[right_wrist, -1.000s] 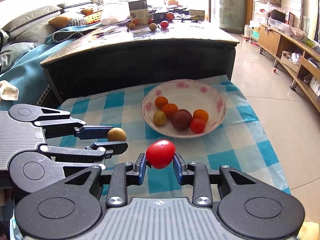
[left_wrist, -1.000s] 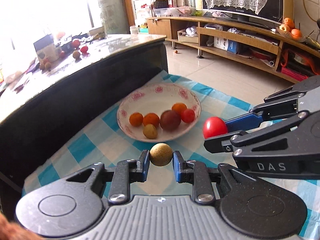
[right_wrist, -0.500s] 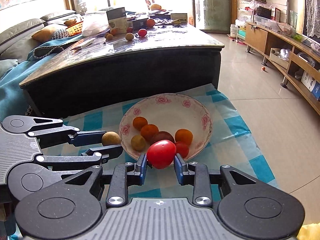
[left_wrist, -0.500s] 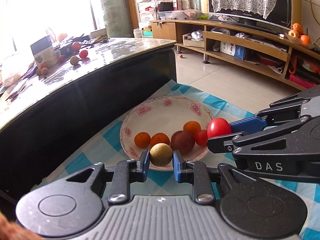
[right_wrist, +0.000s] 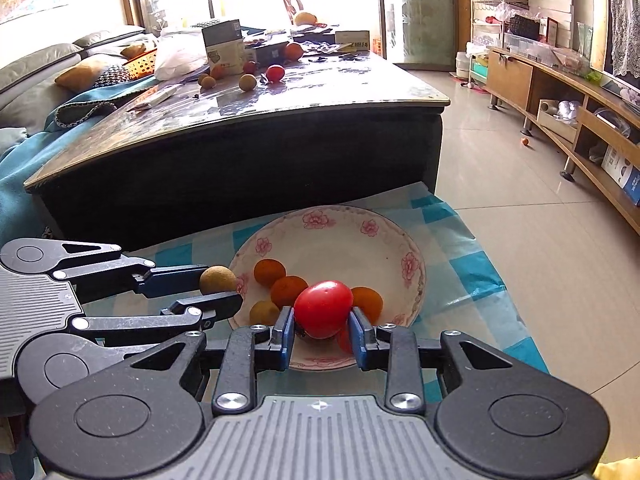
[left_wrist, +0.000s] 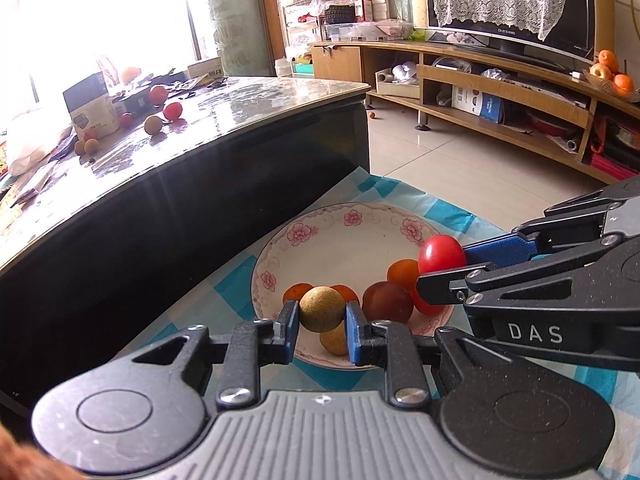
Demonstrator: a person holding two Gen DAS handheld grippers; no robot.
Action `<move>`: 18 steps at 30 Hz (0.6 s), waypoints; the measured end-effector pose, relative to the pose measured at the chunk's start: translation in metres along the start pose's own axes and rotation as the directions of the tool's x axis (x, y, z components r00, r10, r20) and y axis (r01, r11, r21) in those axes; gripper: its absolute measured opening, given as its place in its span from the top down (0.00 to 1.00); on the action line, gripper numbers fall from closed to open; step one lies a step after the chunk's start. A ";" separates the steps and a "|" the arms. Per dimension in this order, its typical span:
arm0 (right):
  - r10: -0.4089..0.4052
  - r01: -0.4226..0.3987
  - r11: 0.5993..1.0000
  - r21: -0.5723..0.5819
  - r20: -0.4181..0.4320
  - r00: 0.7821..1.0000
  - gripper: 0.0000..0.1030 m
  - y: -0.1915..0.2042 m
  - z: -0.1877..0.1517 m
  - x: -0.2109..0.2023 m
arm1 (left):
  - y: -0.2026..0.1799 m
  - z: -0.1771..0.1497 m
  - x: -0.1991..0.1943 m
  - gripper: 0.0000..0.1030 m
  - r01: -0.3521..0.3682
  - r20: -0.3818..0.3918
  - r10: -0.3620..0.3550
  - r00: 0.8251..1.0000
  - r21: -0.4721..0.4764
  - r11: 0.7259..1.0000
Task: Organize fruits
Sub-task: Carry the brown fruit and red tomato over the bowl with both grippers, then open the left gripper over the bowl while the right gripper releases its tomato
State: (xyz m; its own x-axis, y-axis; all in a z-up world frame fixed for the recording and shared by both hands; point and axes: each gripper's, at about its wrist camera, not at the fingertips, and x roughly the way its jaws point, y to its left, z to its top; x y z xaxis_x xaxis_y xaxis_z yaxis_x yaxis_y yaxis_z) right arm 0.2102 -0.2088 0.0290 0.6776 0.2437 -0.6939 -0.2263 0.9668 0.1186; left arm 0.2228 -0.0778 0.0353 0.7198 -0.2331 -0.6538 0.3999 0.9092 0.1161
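Observation:
A white bowl with pink flowers (left_wrist: 340, 236) (right_wrist: 344, 240) sits on a blue checked cloth and holds several small fruits: orange ones, a dark red one (left_wrist: 387, 303) and a tan one (left_wrist: 334, 340). My left gripper (left_wrist: 322, 320) is shut on a tan round fruit (left_wrist: 322, 309) (right_wrist: 218, 279) over the bowl's near left rim. My right gripper (right_wrist: 322, 334) is shut on a red tomato (right_wrist: 323, 309) (left_wrist: 441, 254) over the bowl's near right side.
A dark coffee table (right_wrist: 248, 148) stands just behind the bowl, with more fruits (right_wrist: 275, 73), a box (right_wrist: 222, 46) and clutter on top. A wooden TV shelf (left_wrist: 500, 92) runs along the right. A sofa (right_wrist: 48, 76) lies at the left.
Both grippers have moved forward with their fruits, from in front of the bowl to above its near rim. The bowl looks closer and lower in both views.

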 end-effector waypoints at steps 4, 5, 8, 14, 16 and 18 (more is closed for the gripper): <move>-0.002 0.002 1.000 0.001 -0.001 1.000 0.75 -0.001 0.002 0.003 | 0.000 0.002 0.004 0.68 -0.003 -0.001 0.003 1.000 0.007 1.000; -0.004 0.004 1.000 0.000 -0.002 1.000 0.75 -0.002 0.002 0.004 | 0.000 0.002 0.006 0.68 -0.004 -0.001 0.004 1.000 0.009 1.000; -0.008 0.008 1.000 -0.002 -0.004 1.000 0.75 -0.004 0.004 0.009 | 0.000 0.005 0.011 0.68 -0.006 0.000 0.006 1.000 0.010 1.000; -0.003 0.003 1.000 0.011 -0.004 1.000 0.75 -0.010 0.010 0.019 | 0.004 0.010 0.023 0.68 -0.010 0.003 0.010 1.000 0.003 1.000; -0.004 0.004 1.000 0.015 -0.005 1.000 0.74 -0.012 0.012 0.023 | 0.006 0.011 0.027 0.68 -0.010 0.004 0.010 1.000 -0.004 1.000; -0.003 0.003 1.000 0.016 -0.006 1.000 0.74 -0.013 0.014 0.028 | 0.008 0.013 0.032 0.69 -0.005 0.003 0.005 1.000 -0.012 1.000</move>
State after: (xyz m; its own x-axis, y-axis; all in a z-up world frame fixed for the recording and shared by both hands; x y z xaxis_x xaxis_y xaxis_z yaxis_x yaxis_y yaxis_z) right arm 0.2424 -0.2139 0.0181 0.6741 0.2403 -0.6984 -0.2127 0.9687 0.1280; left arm 0.2562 -0.0828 0.0244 0.7234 -0.2293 -0.6513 0.3891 0.9146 0.1102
